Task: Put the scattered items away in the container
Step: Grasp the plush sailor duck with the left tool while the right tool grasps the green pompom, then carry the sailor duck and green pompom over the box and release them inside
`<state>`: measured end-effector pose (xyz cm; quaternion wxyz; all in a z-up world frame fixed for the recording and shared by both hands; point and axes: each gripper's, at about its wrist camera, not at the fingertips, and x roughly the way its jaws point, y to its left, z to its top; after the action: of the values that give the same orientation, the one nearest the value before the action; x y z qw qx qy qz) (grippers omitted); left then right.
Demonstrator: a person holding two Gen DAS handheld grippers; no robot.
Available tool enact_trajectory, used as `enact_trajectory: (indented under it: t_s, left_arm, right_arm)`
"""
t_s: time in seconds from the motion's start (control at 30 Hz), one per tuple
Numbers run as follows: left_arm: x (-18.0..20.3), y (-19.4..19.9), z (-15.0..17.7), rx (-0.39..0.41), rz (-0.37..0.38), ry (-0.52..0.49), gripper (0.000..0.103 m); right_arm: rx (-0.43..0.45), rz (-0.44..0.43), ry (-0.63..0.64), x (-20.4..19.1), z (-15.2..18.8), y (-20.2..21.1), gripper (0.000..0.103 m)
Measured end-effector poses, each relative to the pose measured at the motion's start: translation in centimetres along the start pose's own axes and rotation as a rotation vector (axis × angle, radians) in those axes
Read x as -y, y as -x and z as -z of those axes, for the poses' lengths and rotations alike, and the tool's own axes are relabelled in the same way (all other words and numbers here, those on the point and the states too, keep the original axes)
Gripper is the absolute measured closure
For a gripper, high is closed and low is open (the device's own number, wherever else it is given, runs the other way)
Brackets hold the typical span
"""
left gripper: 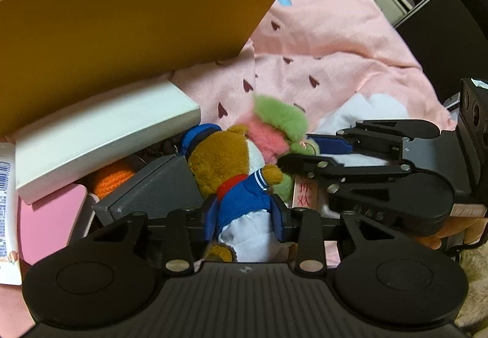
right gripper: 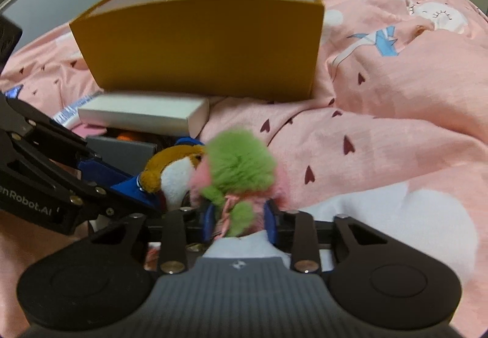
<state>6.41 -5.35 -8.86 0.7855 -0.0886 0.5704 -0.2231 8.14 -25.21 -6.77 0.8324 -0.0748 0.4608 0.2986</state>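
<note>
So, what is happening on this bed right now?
A person holds two grippers over a pile of items beside the yellow box. The left gripper has its jaws closed on a brown plush bear in blue clothes. The right gripper grips a green and pink plush toy. Neither toy is in the box.

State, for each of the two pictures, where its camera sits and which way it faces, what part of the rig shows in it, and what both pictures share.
Left wrist: on the left gripper, facing down along its fingers at the sailor bear plush clamped there; right gripper enters beside.
Right wrist: on the right gripper, facing down at the green-and-pink plush it grips; left gripper alongside.
Shared: both plushes, yellow box, white box, pink bedspread.
</note>
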Motion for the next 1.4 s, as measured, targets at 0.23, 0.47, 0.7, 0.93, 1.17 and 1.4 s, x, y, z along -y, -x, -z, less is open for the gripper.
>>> enact_trajectory:
  t_s: [0.23, 0.47, 0.7, 0.93, 1.17, 1.4]
  left_arm:
    - [0.2, 1.7, 0.1, 0.065, 0.005, 0.002, 0.065]
    - [0.6, 4.5, -0.2, 0.161, 0.003, -0.008, 0.065]
    - [1.0, 7.8, -1.1, 0.274, -0.012, -0.025, 0.065]
    - [1.6, 10.4, -2.2, 0.373, -0.024, -0.043, 0.065]
    - [2.2, 12.6, -3.8, 0.499, -0.049, -0.065, 0.065]
    - [2.1, 13.4, -6.2, 0.604, -0.078, -0.065, 0.065]
  right_arm:
    - [0.014, -0.049, -0.052, 0.6, -0.7, 1.1, 0.095]
    - [0.077, -0.043, -0.029, 0.0, -1.9, 3.3, 0.096]
    - [0.168, -0.010, 0.021, -0.4, -4.0, 6.1, 0.096]
    - [0.263, 0.014, 0.083, -1.1, -6.1, 8.6, 0.096]
    - [0.352, 0.033, 0.129, -1.7, -8.6, 10.2, 0.096]
    - [0.402, 0.062, 0.154, -2.0, -11.6, 9.9, 0.096]
